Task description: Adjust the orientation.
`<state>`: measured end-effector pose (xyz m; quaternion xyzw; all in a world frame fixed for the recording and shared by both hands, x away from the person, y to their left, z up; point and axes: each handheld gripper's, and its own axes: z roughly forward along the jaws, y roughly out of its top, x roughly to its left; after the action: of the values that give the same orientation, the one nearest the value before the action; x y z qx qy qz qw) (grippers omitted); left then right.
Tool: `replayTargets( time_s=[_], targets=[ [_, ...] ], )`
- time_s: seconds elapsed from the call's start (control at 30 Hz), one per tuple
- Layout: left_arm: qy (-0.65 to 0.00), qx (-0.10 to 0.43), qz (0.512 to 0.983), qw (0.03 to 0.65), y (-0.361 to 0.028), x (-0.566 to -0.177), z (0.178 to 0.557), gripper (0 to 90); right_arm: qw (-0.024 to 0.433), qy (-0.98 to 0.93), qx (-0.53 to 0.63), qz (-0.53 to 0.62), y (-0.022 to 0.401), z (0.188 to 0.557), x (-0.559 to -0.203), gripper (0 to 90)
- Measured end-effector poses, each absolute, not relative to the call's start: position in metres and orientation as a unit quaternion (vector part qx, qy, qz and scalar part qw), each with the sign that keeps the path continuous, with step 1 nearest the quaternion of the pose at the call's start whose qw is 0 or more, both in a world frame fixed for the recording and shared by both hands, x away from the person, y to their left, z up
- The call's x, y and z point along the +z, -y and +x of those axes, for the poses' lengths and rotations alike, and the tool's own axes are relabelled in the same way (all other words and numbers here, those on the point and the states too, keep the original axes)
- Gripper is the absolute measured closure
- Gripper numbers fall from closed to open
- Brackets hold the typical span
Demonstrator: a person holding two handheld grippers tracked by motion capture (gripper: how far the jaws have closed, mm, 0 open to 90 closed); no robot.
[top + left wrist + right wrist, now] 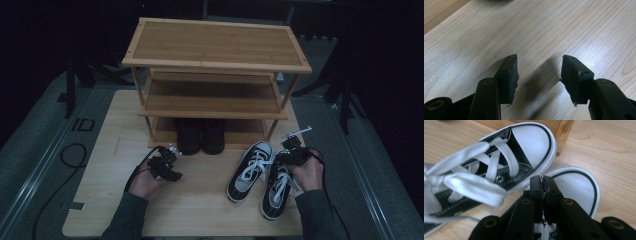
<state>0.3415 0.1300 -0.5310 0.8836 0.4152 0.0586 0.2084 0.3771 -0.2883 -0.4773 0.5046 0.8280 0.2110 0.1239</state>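
Hovering over the toe end of the right sneaker [576,187], the right tool [543,180] has its jaws almost pressed together; a thin strip of white lace seems to run down between them, though I cannot tell if it is really pinched. In the high view this tool [292,150] sits at the far end of that sneaker [278,190], just before the shoe rack [215,65]. The left sneaker [250,171] lies touching it on its left, and both point their white toe caps away from the person, toward the rack's bottom shelf, where a dark pair [201,135] already stands. So the sneakers' long axis runs straight at the rack. The left tool [539,72] is released, jaws wide apart over bare tabletop [574,30], and it [165,165] is well apart from the sneakers. The right hand is plainly nearer.
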Motion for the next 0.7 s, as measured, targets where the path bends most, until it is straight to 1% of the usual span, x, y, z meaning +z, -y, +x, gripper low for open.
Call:
replayTargets(
  time_s=[0.17, 0.27, 0.33, 0.4, 0.7],
  targets=[
    [-0.415, 0.06, 0.883, 0.209, -0.13, -0.531, 0.341, 48.3, 0.128, -0.827, 0.218, 0.502, 0.297, 0.368, -0.472, 74.0],
    [-0.415, 0.059, 0.884, 0.208, -0.13, -0.531, 0.341, 48.3, 0.136, -0.826, 0.219, 0.501, 0.302, 0.362, -0.468, 70.5],
    [-0.415, 0.058, 0.884, 0.208, -0.13, -0.532, 0.342, 48.3, 0.14, -0.824, 0.222, 0.503, 0.307, 0.357, -0.465, 70.1],
    [-0.415, 0.059, 0.883, 0.208, -0.128, -0.532, 0.341, 48.3, 0.143, -0.824, 0.219, 0.503, 0.311, 0.353, -0.463, 71.1],
    [-0.413, 0.063, 0.884, 0.209, -0.127, -0.531, 0.341, 49.3, 0.146, -0.826, 0.195, 0.509, 0.325, 0.335, -0.472, 87.0]
  ],
)
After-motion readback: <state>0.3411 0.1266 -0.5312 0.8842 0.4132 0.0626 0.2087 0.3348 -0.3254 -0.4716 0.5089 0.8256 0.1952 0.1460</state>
